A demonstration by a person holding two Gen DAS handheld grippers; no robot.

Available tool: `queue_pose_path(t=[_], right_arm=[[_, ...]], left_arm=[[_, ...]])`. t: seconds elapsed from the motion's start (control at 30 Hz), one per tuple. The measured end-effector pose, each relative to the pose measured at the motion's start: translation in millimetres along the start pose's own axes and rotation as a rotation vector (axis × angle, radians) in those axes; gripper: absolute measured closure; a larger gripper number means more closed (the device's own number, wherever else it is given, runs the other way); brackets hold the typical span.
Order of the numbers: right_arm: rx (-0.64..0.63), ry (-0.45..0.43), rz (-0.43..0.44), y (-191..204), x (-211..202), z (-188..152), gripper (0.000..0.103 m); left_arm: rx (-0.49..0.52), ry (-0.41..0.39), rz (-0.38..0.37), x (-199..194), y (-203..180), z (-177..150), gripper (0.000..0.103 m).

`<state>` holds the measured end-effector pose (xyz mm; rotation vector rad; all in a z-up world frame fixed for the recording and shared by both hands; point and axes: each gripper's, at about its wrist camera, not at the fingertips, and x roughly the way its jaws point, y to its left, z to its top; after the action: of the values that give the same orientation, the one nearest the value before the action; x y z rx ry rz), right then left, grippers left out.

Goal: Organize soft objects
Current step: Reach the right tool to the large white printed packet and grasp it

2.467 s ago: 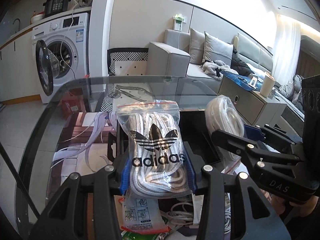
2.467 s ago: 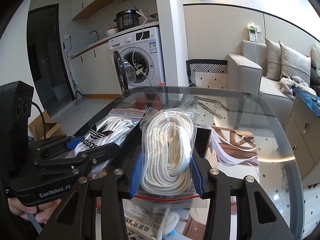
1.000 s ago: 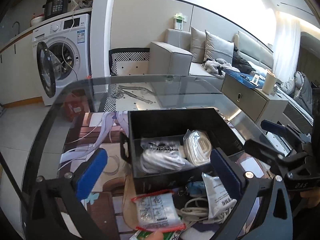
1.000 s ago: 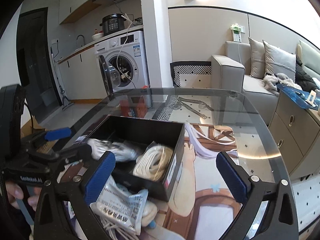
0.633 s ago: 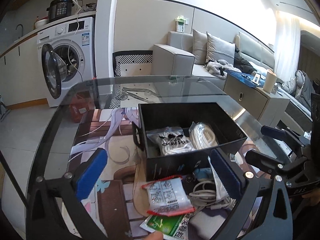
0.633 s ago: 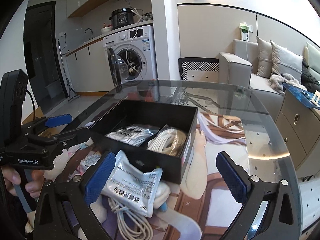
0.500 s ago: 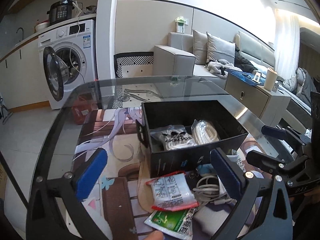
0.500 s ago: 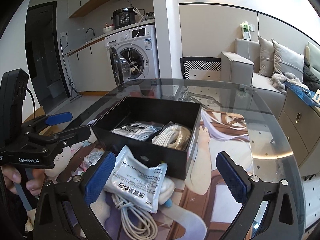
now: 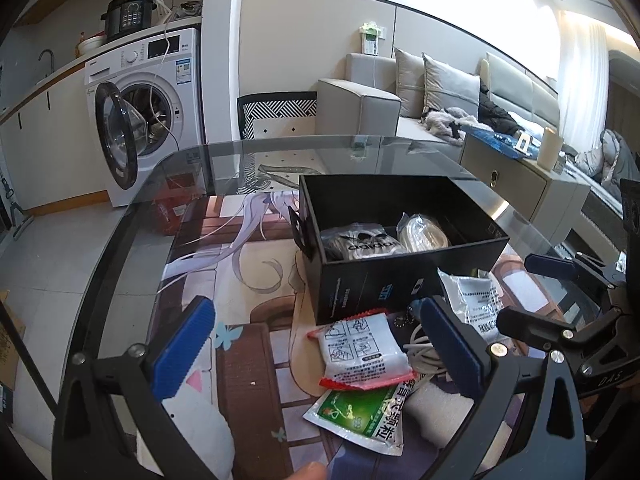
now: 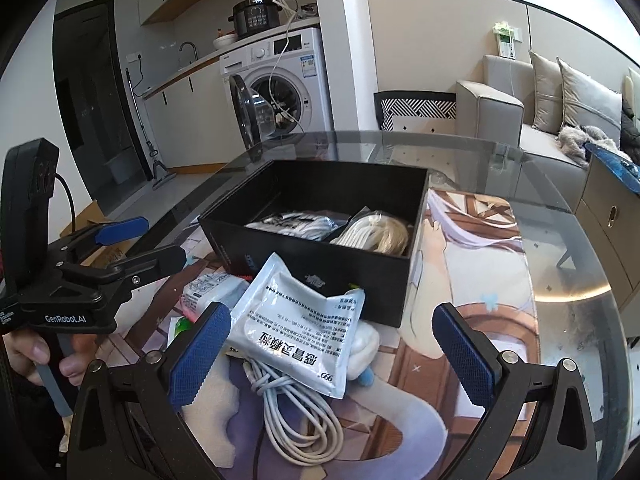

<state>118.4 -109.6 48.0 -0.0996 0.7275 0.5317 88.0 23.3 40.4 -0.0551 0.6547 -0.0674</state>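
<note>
A black box (image 9: 404, 284) (image 10: 312, 268) stands on the glass table and holds an adidas lace bag (image 9: 358, 242) (image 10: 296, 222) and a white rope bag (image 9: 424, 232) (image 10: 376, 234). In front of it lie a red-edged white packet (image 9: 360, 354), a green packet (image 9: 360, 412), a white printed pouch (image 10: 296, 322) (image 9: 474, 300) and a coiled white cable (image 10: 296, 420). My left gripper (image 9: 316, 344) is open and empty above the packets. My right gripper (image 10: 332, 350) is open and empty above the pouch.
The round glass table (image 10: 560, 272) carries a printed mat (image 9: 240, 264). A washing machine (image 9: 148, 100) with its door open stands behind on the left. A grey sofa (image 9: 400, 100) and a low cabinet (image 9: 520, 184) are at the right.
Both grippers let go of their bags into the black box, opened wide, and drew back toward the near side. The packets and cable have come into view.
</note>
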Motion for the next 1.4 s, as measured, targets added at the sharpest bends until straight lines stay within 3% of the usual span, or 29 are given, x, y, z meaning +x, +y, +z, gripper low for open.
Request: queue_pose_path(t=[0.3, 0.97, 1.4], right_arm=[[0.044, 0.030, 0.006, 1, 13, 1, 0.000], [0.180, 0.102, 0.065, -12, 47, 8, 0.001], [0.195, 0.090, 0.085, -8, 49, 8, 0.001]], left_arm=[[0.003, 0.063, 0.014, 11, 2, -12, 0.000], [-0.052, 0.066, -0.005, 13, 14, -10, 0.000], [-0.065, 0.068, -0.010, 15, 15, -9, 0.000]])
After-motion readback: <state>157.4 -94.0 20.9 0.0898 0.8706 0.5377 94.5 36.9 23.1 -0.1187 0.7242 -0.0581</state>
